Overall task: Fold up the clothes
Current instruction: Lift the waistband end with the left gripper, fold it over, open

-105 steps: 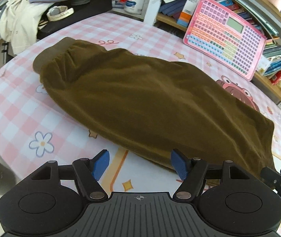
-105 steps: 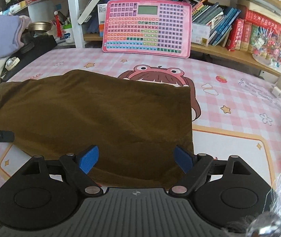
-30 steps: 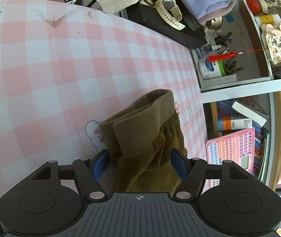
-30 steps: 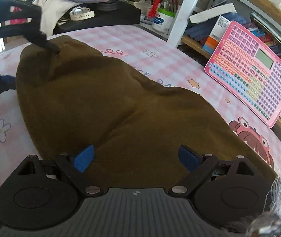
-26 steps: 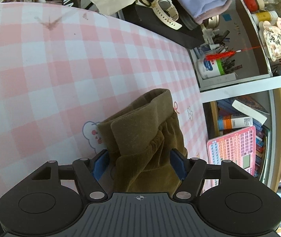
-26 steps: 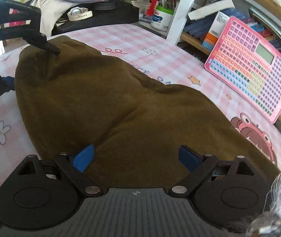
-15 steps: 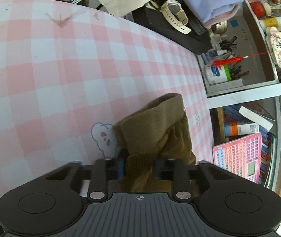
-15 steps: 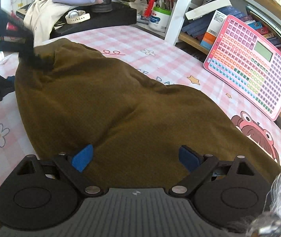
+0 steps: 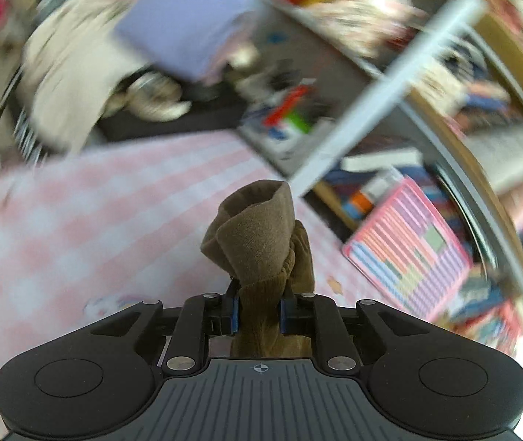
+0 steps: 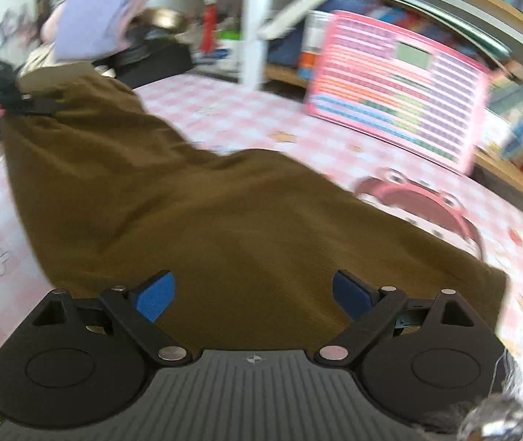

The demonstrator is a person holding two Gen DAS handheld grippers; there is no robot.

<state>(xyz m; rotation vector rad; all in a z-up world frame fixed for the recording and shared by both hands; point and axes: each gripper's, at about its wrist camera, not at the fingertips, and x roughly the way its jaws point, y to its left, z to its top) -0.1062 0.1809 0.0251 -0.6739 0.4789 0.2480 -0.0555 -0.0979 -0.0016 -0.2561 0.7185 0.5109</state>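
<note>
Left gripper [image 9: 258,310] clamped on bunched waistband of brown trousers [image 10: 195,198], lifted above pink checked tablecloth [image 9: 77,220]; right gripper [image 10: 254,296] spread wide, over trousers lying on tablecloth

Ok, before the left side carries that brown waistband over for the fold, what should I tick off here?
1. Left tongs shut on the waistband: ok.
2. Waistband lifted off the tablecloth: ok.
3. Right tongs open above the brown garment: ok.
4. Right tongs pinning the cloth down: cannot tell.
5. Far hem lying flat: cannot tell, blurred.
6. Pink toy keyboard apart from the garment: ok.
</note>
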